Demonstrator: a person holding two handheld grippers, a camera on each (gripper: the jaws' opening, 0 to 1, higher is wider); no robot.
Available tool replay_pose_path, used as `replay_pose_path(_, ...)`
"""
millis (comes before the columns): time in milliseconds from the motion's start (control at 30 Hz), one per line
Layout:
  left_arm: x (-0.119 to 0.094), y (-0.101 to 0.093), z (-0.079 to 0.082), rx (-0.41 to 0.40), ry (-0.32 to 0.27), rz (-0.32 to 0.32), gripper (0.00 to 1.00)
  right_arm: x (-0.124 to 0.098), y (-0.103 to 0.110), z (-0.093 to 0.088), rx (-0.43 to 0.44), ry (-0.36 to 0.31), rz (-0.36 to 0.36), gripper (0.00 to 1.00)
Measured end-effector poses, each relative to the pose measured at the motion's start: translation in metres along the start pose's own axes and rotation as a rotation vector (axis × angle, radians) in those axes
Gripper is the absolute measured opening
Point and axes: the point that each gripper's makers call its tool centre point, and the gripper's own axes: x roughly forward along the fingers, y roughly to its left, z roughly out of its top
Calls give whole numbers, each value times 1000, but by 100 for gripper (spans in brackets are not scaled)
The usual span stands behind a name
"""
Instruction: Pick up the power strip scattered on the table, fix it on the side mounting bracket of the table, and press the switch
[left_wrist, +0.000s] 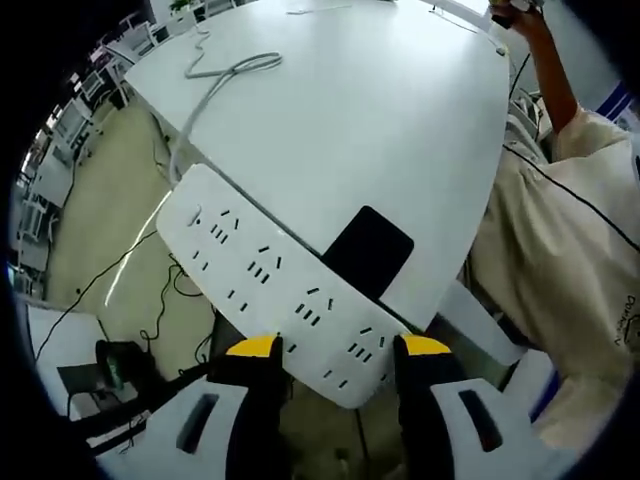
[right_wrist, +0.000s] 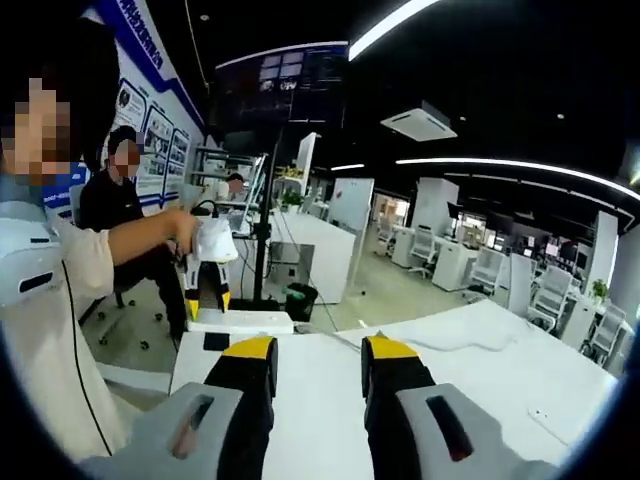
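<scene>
A long white power strip (left_wrist: 262, 277) with several sockets hangs over the edge of the white table (left_wrist: 380, 110), beside a black rectangular pad (left_wrist: 367, 250) at that edge. My left gripper (left_wrist: 339, 350) is shut on the strip's near end, one yellow-tipped finger on each long side. The strip's grey cable (left_wrist: 215, 85) runs away across the tabletop. In the right gripper view the left gripper (right_wrist: 207, 290), held in a hand, grips the strip (right_wrist: 240, 322) at the table's far left edge. My right gripper (right_wrist: 312, 360) stands open above the table (right_wrist: 480, 350), nothing between its fingers.
A person in a light shirt (left_wrist: 560, 260) stands close on the right of the table. Black cables (left_wrist: 150, 310) lie on the floor below the edge. Behind, an office has desks, chairs (right_wrist: 550, 290) and a seated person (right_wrist: 120, 210).
</scene>
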Motion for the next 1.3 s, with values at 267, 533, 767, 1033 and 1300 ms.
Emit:
replay_pose_path(267, 0, 0, 0, 2, 17, 0, 49, 16, 3, 4, -19, 32, 35, 29)
replay_pose_path(533, 0, 0, 0, 1, 4, 1, 49, 39, 11, 7, -39, 60, 83, 23)
replay_pose_path(767, 0, -1, 0, 3, 0, 0, 49, 56, 16, 11, -29, 56, 115, 18)
replay_pose_path(1033, 0, 0, 0, 1, -9, -1, 49, 69, 23, 9, 2, 50, 141, 10)
replay_pose_path(1300, 0, 0, 1, 4, 8, -1, 49, 75, 33, 8, 19, 51, 166, 4)
